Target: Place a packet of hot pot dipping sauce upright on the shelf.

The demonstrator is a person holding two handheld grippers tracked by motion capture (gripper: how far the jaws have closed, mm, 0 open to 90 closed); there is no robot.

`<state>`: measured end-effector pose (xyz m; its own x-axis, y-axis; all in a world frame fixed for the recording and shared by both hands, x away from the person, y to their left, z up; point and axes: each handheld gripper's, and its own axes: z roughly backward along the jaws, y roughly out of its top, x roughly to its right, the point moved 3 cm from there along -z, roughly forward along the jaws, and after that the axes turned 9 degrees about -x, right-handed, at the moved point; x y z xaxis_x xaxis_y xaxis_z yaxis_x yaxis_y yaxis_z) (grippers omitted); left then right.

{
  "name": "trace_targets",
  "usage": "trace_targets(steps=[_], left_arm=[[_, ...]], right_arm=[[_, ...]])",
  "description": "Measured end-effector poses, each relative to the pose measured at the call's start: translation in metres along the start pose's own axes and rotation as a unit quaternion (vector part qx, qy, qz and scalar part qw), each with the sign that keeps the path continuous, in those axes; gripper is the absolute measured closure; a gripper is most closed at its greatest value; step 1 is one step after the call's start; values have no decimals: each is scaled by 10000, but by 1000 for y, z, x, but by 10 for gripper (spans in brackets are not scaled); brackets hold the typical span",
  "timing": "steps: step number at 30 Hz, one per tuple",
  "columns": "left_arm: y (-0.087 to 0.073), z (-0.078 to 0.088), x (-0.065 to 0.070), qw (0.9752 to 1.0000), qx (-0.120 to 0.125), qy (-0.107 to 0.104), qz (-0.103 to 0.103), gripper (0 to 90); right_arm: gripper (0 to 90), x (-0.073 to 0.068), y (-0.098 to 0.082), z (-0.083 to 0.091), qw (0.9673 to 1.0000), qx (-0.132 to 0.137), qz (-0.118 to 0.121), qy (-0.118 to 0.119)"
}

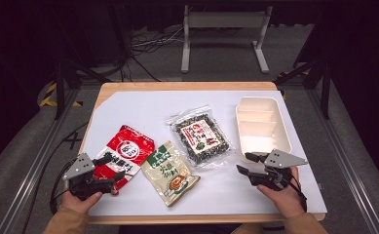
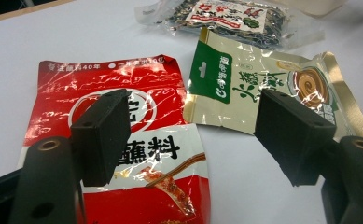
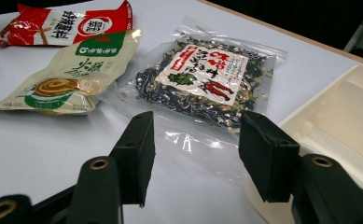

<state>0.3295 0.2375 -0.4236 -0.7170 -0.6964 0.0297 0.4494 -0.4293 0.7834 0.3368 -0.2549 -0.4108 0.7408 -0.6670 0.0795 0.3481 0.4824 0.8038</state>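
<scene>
Partly, red packet behind jaw, tray cropped

A white-topped table carries a red packet, green-beige packet, clear packet and seemingly empty tray.

Glossy crinkled red packet; clear plastic bag; matt white tray.

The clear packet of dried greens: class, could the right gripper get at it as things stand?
Probably yes: the right gripper is open, its fingers point at the clear packet, with bare table between.
</scene>
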Motion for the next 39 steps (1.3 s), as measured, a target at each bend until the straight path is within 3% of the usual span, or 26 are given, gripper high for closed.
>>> trace_targets(steps=[13, 18, 39], left_arm=[[0, 0, 0, 10000, -10, 11, 11, 269], [0, -1, 0, 10000, -17, 16, 5, 268], [-1, -3, 0, 10000, -73, -17, -14, 267]], right_arm=[[451, -4, 21, -2, 9996, -184, 78, 211], [450, -6, 31, -7, 9990, -224, -48, 380], [432, -29, 91, -45, 9941, -389, 545, 855]])
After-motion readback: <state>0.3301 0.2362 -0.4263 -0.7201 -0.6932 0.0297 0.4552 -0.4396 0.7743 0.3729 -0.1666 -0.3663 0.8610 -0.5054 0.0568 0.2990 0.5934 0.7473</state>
